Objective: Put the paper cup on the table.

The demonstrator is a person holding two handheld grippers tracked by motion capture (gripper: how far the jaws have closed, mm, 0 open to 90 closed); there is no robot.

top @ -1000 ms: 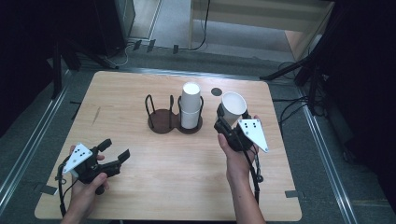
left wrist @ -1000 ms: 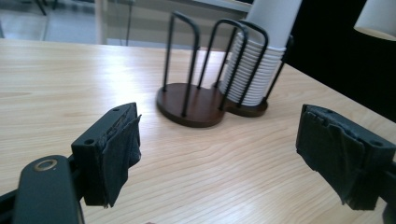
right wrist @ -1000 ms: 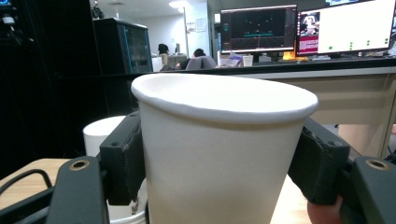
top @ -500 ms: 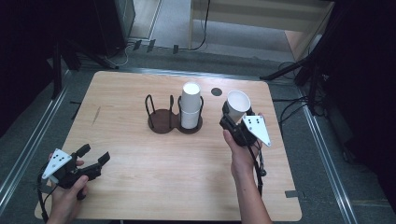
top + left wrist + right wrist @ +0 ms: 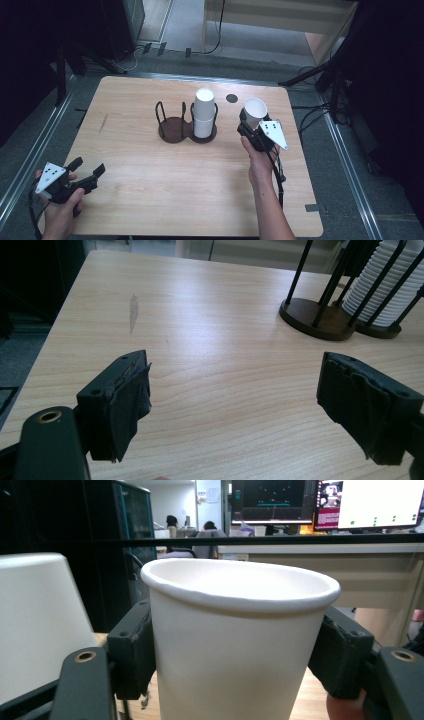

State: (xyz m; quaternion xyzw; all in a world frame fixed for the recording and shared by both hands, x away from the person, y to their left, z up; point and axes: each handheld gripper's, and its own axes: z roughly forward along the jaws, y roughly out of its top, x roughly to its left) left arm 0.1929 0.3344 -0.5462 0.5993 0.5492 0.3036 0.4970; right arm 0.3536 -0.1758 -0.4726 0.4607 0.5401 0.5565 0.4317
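My right gripper [image 5: 248, 121] clamps the upright cup [image 5: 254, 112], just right of the holder's stack [image 5: 204, 114]; left gripper [image 5: 85, 171] open, empty.

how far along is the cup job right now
Done: one white cup is off the stack in the holder. In hand: the right gripper clamps it upright above the table. Left: setting it down; the left gripper is open, holding nothing.

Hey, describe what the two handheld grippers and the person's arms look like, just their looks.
Both are black handheld tongs: the left tongs and right tongs each carry a grey three-cornered plate with small dark dots on top. The jaws are blocky black plastic faced with dark, wrinkled padding, with brass-ringed holes at the base. A black cable trails along the right forearm. Both forearms are bare, no sleeves.
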